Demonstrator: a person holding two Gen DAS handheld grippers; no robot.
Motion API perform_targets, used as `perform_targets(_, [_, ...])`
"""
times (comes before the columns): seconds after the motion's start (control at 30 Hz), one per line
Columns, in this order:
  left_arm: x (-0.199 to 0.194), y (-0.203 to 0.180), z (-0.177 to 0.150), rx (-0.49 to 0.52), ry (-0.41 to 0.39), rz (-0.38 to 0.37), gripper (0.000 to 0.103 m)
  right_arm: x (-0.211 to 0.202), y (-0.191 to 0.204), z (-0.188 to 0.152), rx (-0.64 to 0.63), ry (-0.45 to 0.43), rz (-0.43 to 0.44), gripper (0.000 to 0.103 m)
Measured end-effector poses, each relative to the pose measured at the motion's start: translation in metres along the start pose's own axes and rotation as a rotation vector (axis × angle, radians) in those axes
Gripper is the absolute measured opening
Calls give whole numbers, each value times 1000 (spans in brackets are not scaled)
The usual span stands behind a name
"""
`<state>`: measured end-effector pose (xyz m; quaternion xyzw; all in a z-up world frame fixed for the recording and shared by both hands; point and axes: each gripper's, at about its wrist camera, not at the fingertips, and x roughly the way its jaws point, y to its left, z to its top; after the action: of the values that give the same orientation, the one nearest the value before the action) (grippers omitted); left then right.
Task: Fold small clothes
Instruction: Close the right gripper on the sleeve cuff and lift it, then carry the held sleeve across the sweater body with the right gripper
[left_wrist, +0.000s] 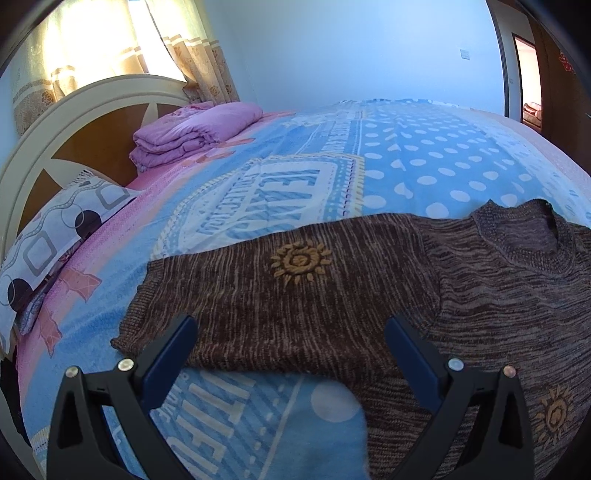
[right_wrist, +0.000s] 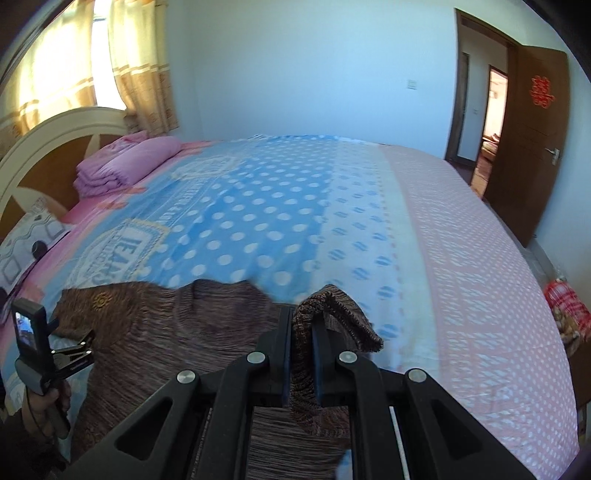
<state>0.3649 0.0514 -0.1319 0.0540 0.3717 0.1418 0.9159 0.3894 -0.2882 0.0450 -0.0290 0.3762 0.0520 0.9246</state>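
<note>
A brown knitted sweater (left_wrist: 332, 295) with a yellow sun emblem (left_wrist: 300, 261) lies on the blue dotted bedspread (left_wrist: 424, 155), one sleeve laid across to the left. Just above that sleeve my left gripper (left_wrist: 291, 328) stands wide open, with nothing pinched between its fingers. In the right wrist view the sweater (right_wrist: 166, 325) spreads out at the lower left. My right gripper (right_wrist: 301, 321) is shut on a bunched sleeve end (right_wrist: 336, 306), lifted off the bed and drooping over the right finger. A hand holds the left gripper (right_wrist: 74, 350) at the far left.
A folded pink quilt (left_wrist: 195, 129) and a patterned pillow (left_wrist: 66, 229) lie by the arched headboard (left_wrist: 74, 122). The pink side of the bedspread (right_wrist: 480, 258) runs along the right. Beyond it are an open brown door (right_wrist: 528, 147) and a red bag (right_wrist: 565, 310).
</note>
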Motion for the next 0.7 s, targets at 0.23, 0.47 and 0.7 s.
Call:
perform_targets(0.23, [-1,8,-8,13,16,22,103,72,91,-21,-55,91,134,9])
perform_targets(0.47, [-12,10,-5,47,22,33,103,138,140,-88,-38,287,318,44])
perform_targets(0.7, [-41,-31,15,88,24,-126,103,71,61,-134,-16,198,205,56])
